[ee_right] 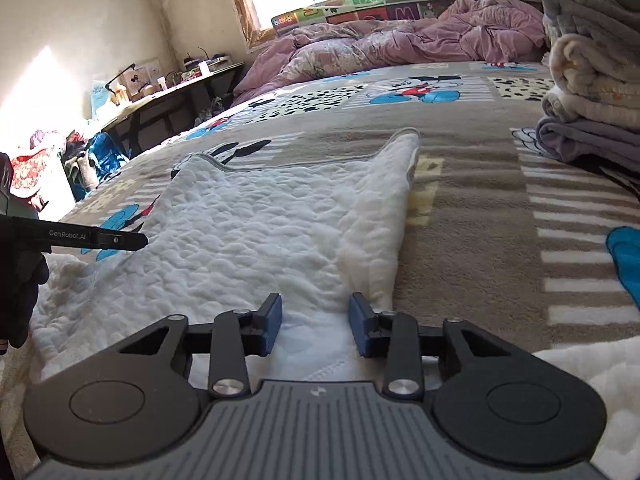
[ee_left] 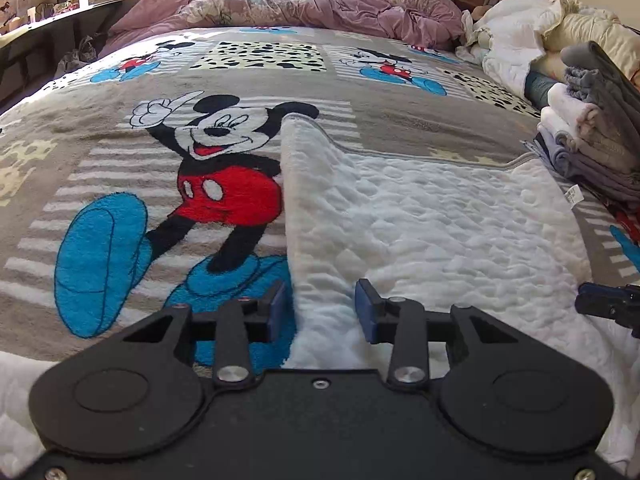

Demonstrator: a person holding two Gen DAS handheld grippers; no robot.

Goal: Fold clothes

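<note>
A white quilted garment [ee_left: 420,216] lies spread on the Mickey Mouse blanket [ee_left: 120,152]; its fleecy left edge is folded over. My left gripper [ee_left: 320,306] is open, its blue fingers astride that left edge near the hem. In the right wrist view the same garment [ee_right: 248,232] lies flat, and my right gripper [ee_right: 314,322] is open over its near right edge. The left gripper also shows there at the left [ee_right: 120,240], and the right gripper shows at the right edge of the left wrist view [ee_left: 608,304].
A stack of folded clothes and towels [ee_left: 592,136] stands at the right of the bed [ee_right: 592,80]. A rumpled pink duvet [ee_left: 300,4] lies at the head. A cluttered desk [ee_right: 168,88] stands along the left wall.
</note>
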